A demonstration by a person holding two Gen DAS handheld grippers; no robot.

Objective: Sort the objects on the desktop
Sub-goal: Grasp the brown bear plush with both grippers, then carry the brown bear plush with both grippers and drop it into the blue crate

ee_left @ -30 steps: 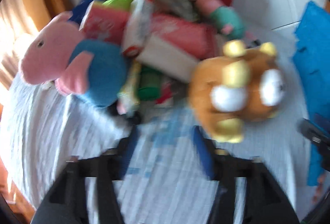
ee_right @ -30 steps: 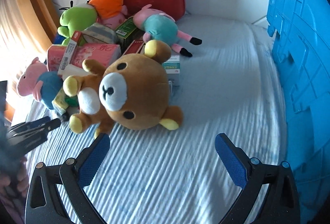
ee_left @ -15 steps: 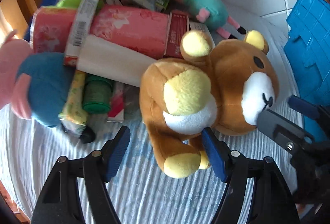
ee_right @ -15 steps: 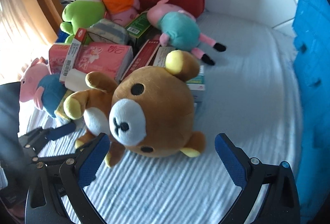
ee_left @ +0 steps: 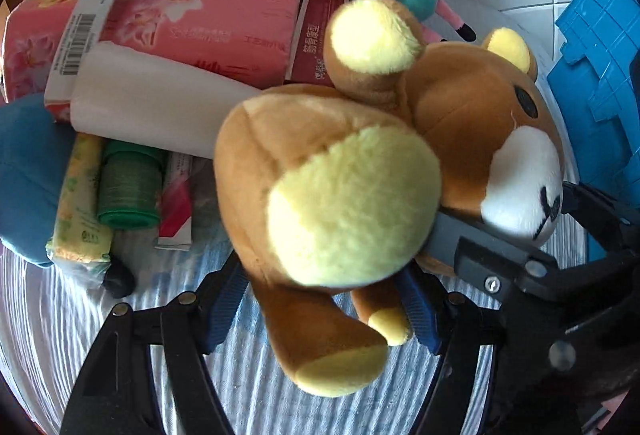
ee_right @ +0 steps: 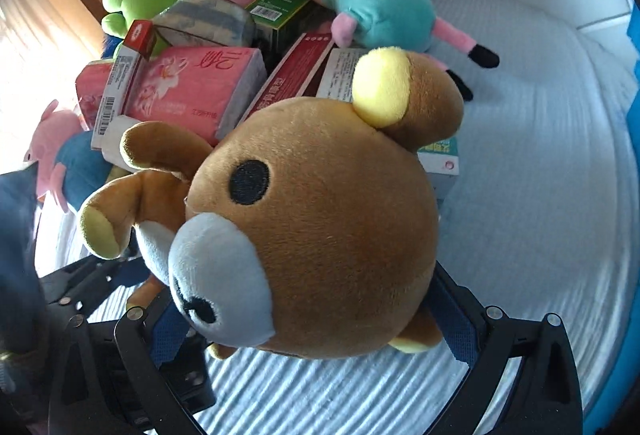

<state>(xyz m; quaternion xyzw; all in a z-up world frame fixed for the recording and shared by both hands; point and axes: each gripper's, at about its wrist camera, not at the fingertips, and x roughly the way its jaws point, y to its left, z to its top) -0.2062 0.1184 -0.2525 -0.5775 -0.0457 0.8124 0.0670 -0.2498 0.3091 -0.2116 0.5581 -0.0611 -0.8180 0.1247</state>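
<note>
Presently we find the brown bear (ee_right: 332, 235) between both sets of jaws: left gripper (ee_left: 320, 299) closing; right gripper's (ee_right: 312, 319) contact we cannot tell.

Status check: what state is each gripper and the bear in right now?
Brown bear: lying on its side on the cloth.
Left gripper: closing, bear's leg between jaws, not yet pinched.
Right gripper: open, bear's head between jaws.

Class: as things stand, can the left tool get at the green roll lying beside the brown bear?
Probably not directly. The brown bear fills the left tool, and the green roll sits off to the side.
</note>
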